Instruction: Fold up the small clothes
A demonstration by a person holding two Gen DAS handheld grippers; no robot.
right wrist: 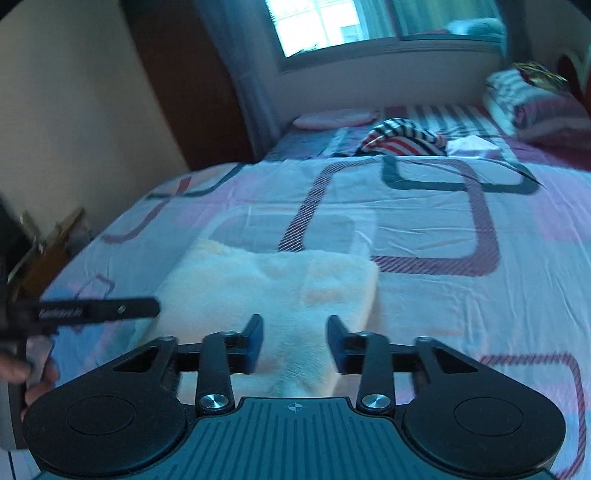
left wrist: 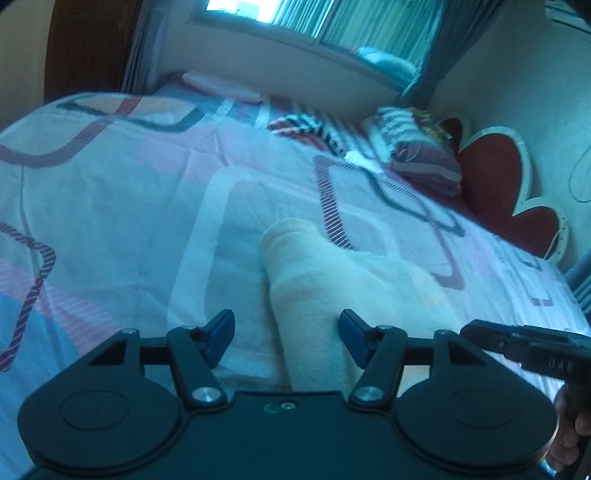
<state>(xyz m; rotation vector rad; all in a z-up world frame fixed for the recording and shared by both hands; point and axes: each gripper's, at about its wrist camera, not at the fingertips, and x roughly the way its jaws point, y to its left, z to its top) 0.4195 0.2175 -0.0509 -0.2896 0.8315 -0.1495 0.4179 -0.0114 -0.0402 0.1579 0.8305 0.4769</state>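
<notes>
Lying partly folded on the bed point(right wrist: 424, 229), the cream garment point(right wrist: 266, 288) needs more folds; left gripper point(left wrist: 287, 334) and right gripper point(right wrist: 294, 341) fingers straddle it, apart, gripping nothing.

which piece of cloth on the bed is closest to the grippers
The cream fluffy garment, lying right before both grippers; the striped garment and the pink cloth lie far off near the window wall.

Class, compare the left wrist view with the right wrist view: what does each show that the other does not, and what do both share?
Left wrist only: the red heart-shaped headboard and the open left gripper.

Right wrist only: the brown clutter beside the bed and the right gripper, its pads apart.

Both: the cream fleece garment on the patterned bedsheet, the striped garment, folded bedding and the window.
</notes>
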